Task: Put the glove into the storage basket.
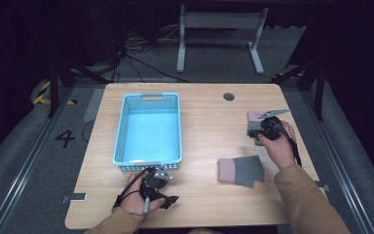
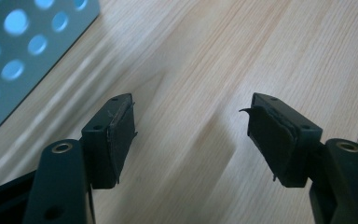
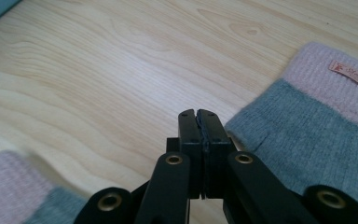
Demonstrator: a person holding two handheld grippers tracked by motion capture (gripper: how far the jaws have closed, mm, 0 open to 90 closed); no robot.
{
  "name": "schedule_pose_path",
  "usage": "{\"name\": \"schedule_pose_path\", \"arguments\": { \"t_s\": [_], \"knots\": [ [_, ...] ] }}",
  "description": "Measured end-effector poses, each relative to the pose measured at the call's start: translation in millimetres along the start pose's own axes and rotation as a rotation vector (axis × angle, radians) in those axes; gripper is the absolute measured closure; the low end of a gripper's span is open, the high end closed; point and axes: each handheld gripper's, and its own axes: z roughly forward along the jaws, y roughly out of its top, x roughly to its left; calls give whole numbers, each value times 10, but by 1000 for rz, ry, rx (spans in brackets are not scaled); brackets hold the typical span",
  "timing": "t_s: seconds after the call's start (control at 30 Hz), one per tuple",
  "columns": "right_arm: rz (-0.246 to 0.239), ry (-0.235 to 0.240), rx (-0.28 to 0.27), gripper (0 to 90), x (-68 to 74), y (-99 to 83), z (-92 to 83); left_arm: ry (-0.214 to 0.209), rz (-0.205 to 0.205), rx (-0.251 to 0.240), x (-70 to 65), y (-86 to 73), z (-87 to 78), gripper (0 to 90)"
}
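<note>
Left claw wide open, empty, right claw closed, empty, beside glove.

This looks like a lab or recording studio set up for handling trials. A pale wooden worktop stands alone on grey carpet, ringed by dark surroundings. Loose cables run across the floor behind it, near the grey metal legs of another stand. Yellow-black hazard tape and a painted number 4 mark the floor at the left.
</note>
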Motion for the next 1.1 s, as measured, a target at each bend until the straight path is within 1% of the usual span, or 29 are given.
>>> {"name": "schedule_pose_path", "arguments": {
  "t_s": [0.13,0.2,0.23,0.33,0.6,0.77,0.9,1.1],
  "knots": [
    [10,-18,15,900,-68,10,128,10,-13,1,3,-56,-29,326],
    [9,-13,32,900,-90,4,174,17,-15,3,0,-79,-31,326],
    [9,-14,46,900,-101,0,189,17,-19,7,-3,-88,-35,327],
    [18,-20,64,900,-132,-29,216,22,-23,6,-6,-116,-52,327],
    [30,-25,106,900,-173,-134,249,22,-18,7,-8,-104,-46,327],
    [39,-33,119,900,-207,-182,254,17,-10,7,-4,-74,-31,327],
    [41,-45,124,900,-227,-213,222,14,-5,8,-3,-57,-18,328],
    [56,-54,132,900,-309,-275,152,11,-1,11,-5,-46,-14,328]
  ]
}}
